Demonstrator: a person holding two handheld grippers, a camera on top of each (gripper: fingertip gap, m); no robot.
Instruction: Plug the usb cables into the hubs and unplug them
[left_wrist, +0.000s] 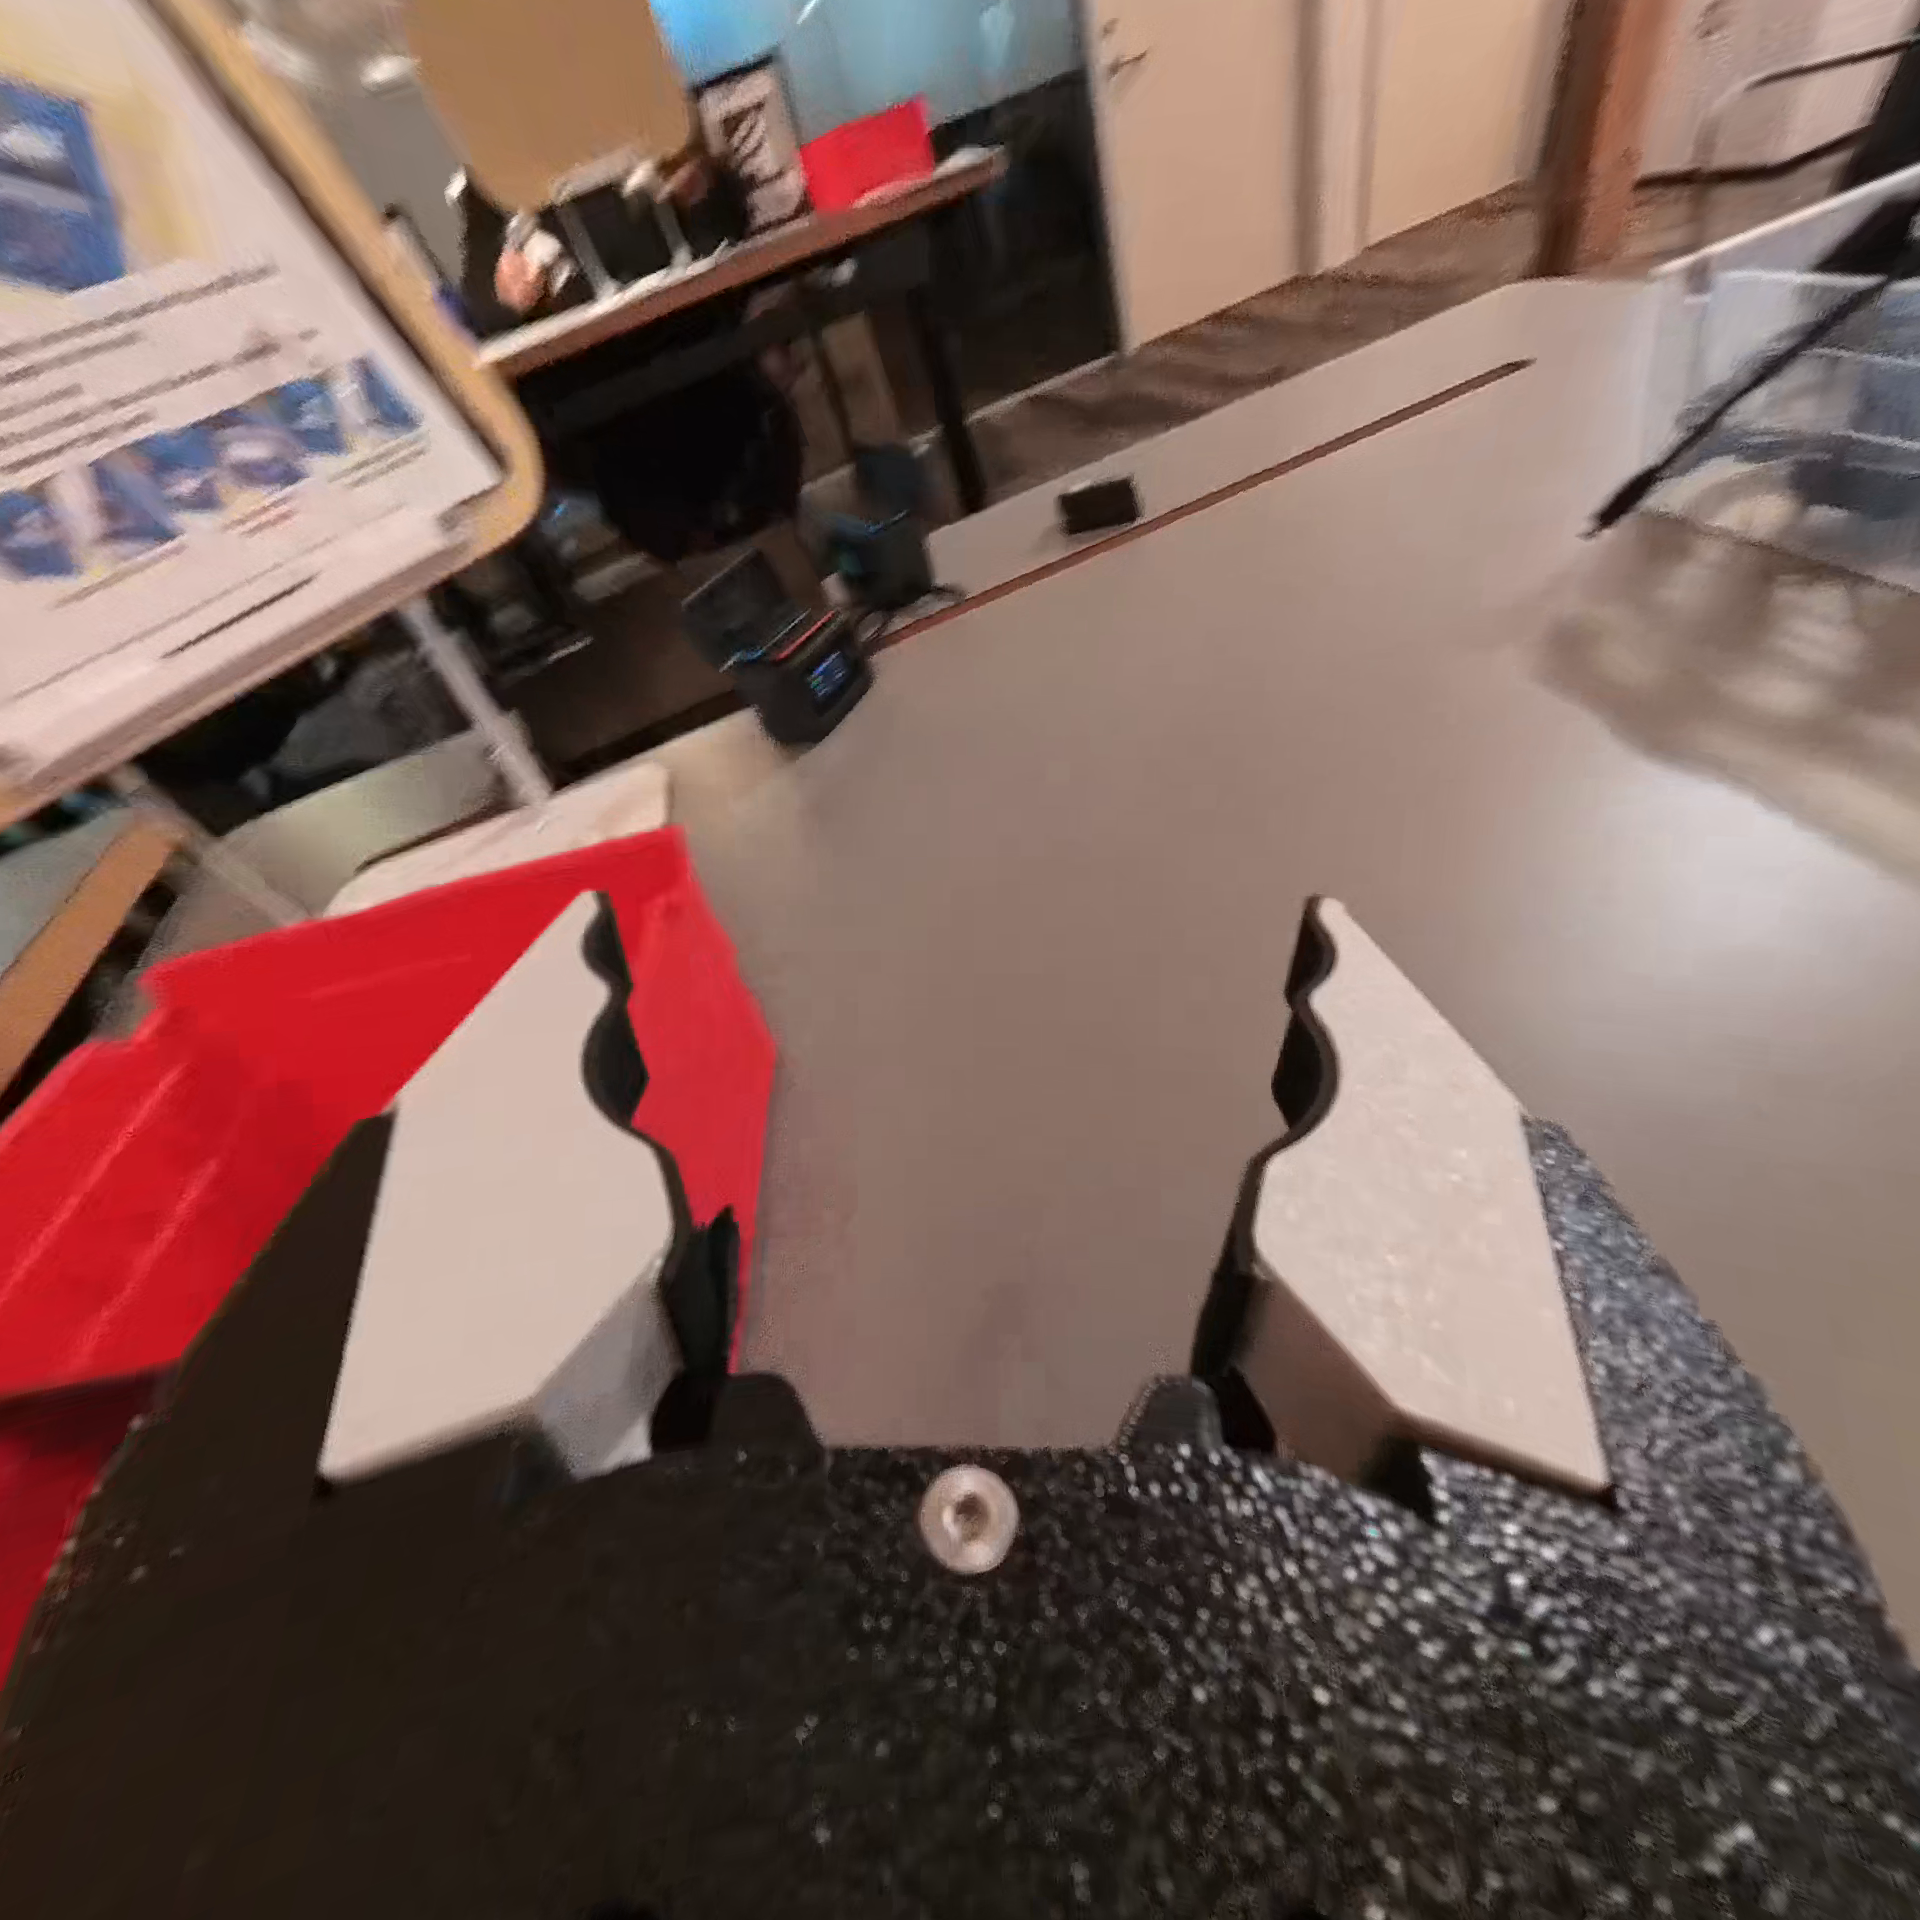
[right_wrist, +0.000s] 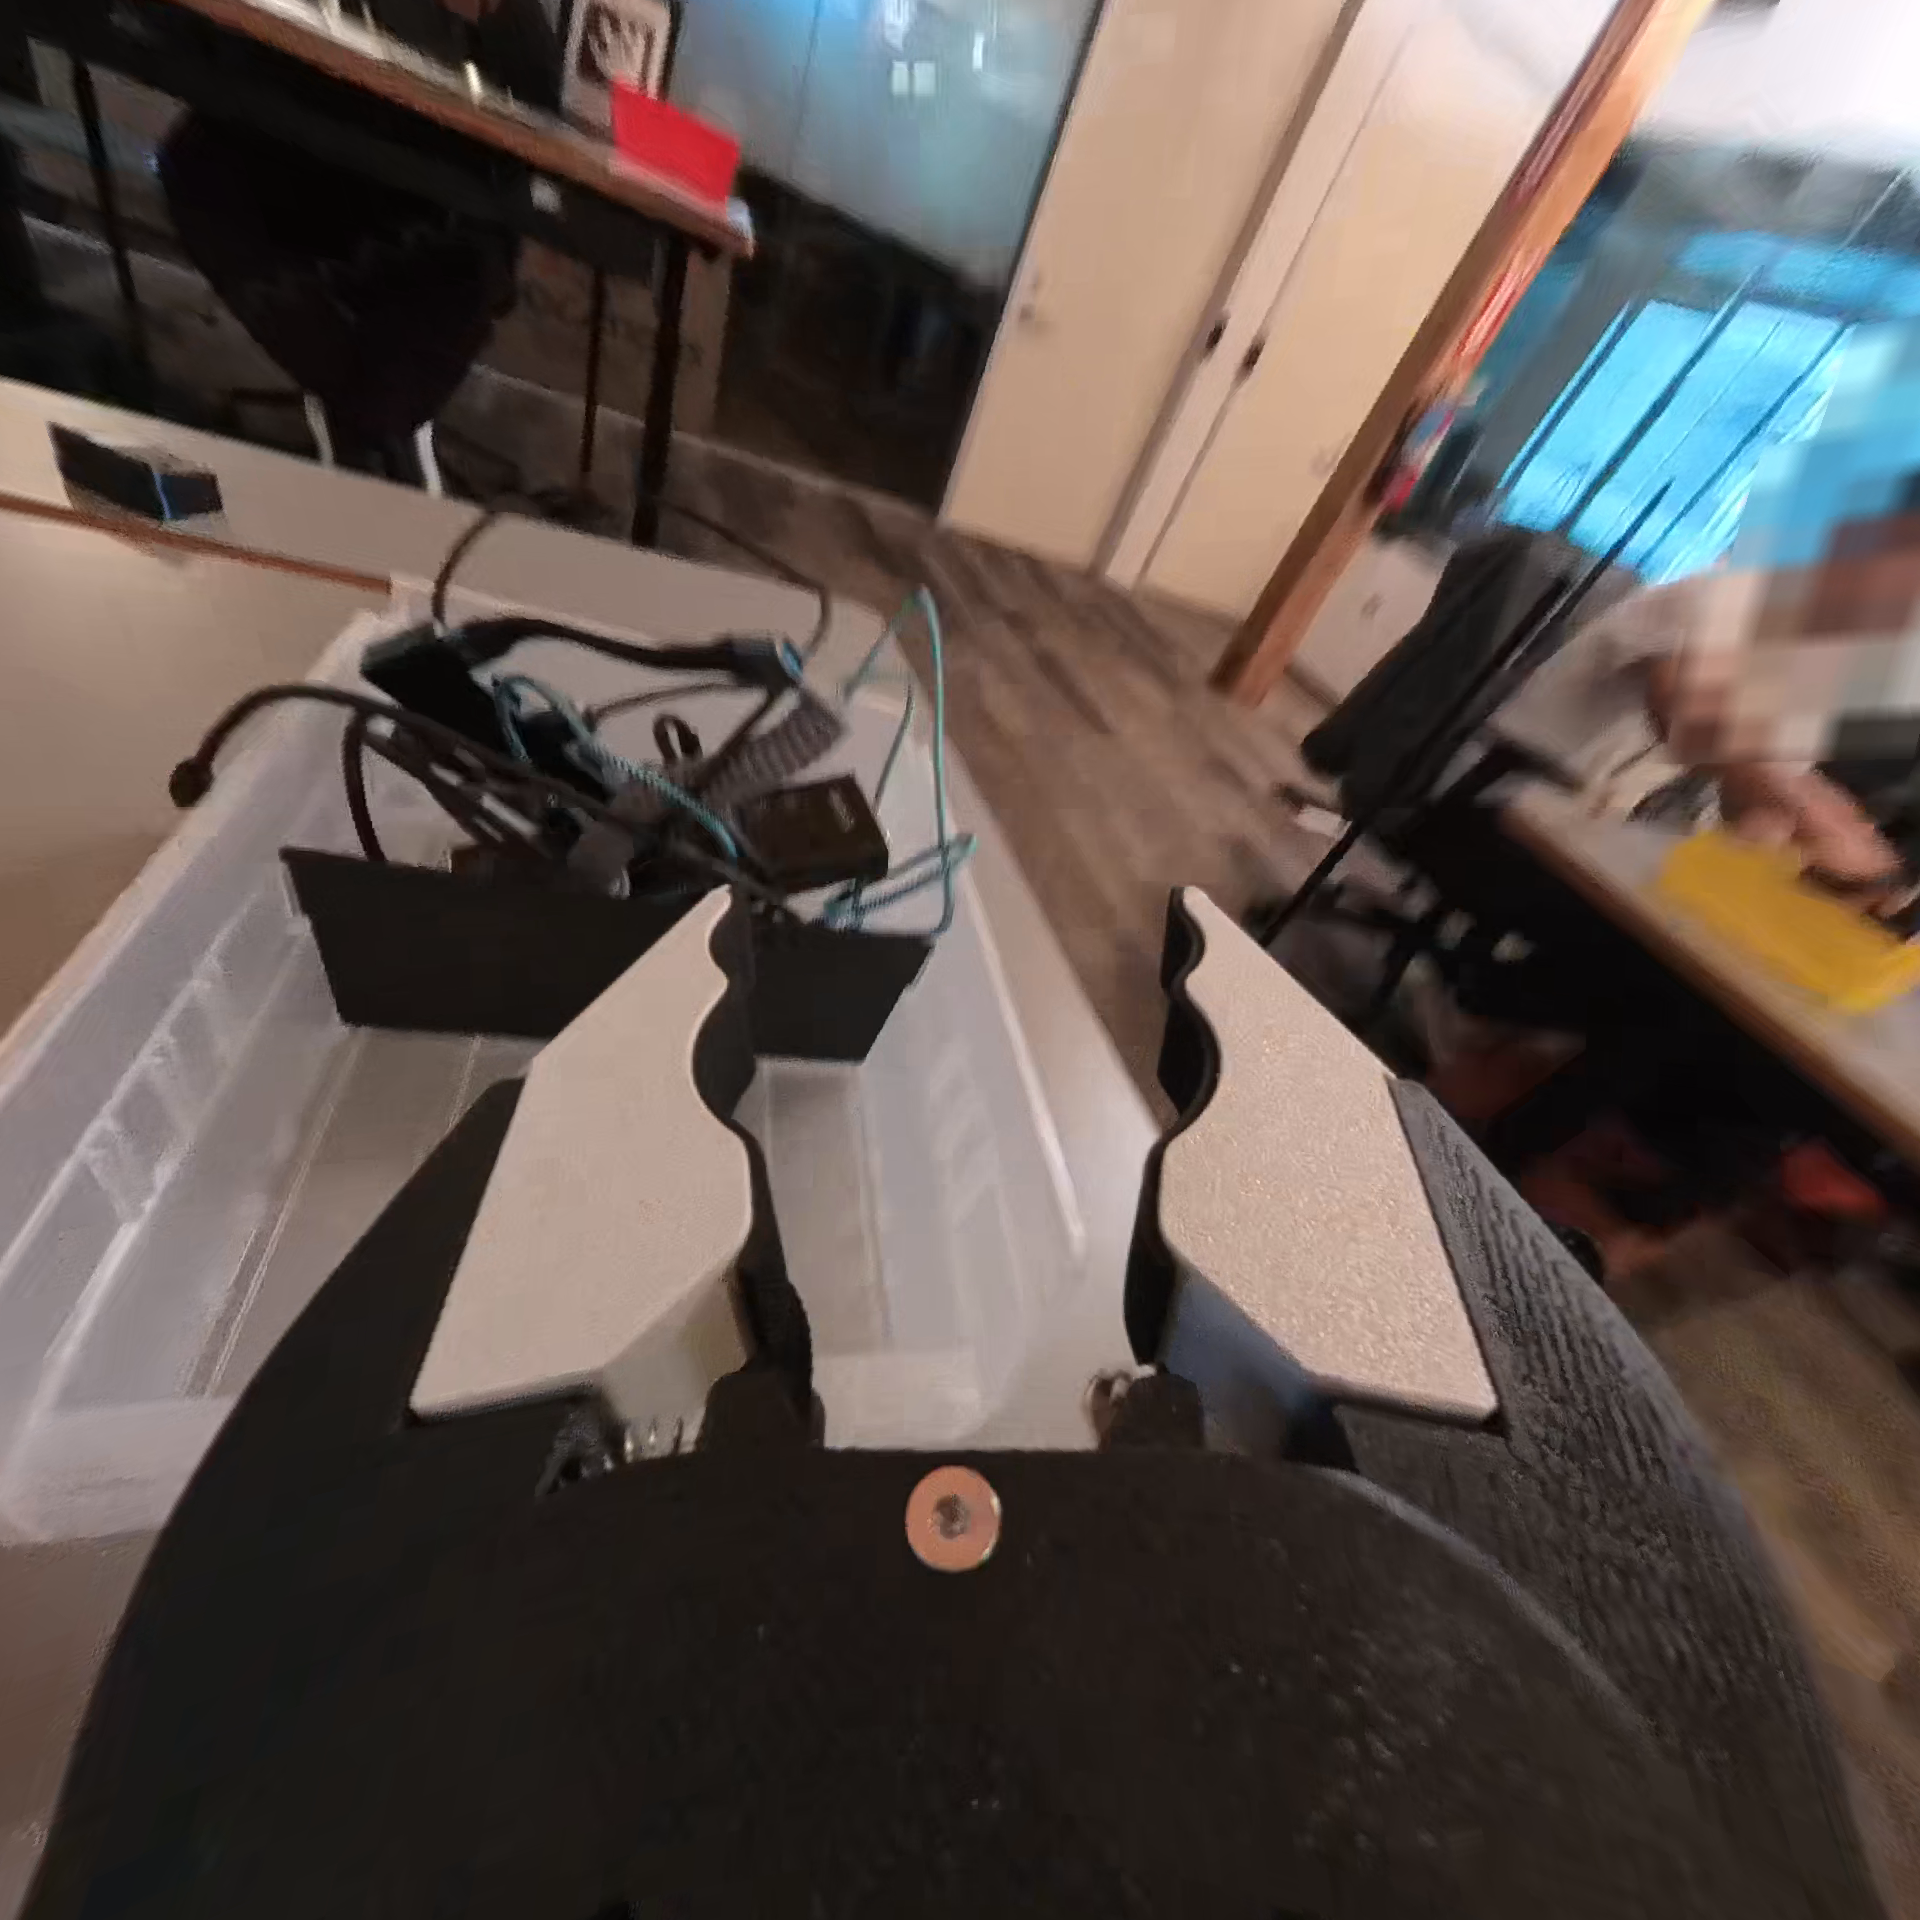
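both grippers: left gripper (left_wrist: 951, 914) and right gripper (right_wrist: 951, 904) are gaping apart, holding nothing
cables (right_wrist: 623, 748): lying tangled, blurred, probably with a hub (right_wrist: 816, 826), in a black tray (right_wrist: 468, 961) inside a clear bin (right_wrist: 208, 1091)

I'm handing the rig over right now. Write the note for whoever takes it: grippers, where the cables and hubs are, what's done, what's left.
Left gripper: open, empty, over bare table, red bin at its left.
Right gripper: open, empty, above the clear tub.
Cables and a hub lie tangled in the black tray inside the tub.
Done: nothing visible; whether any cable is plugged in, cannot tell.
Left: pick out a cable and hub, plug, unplug.
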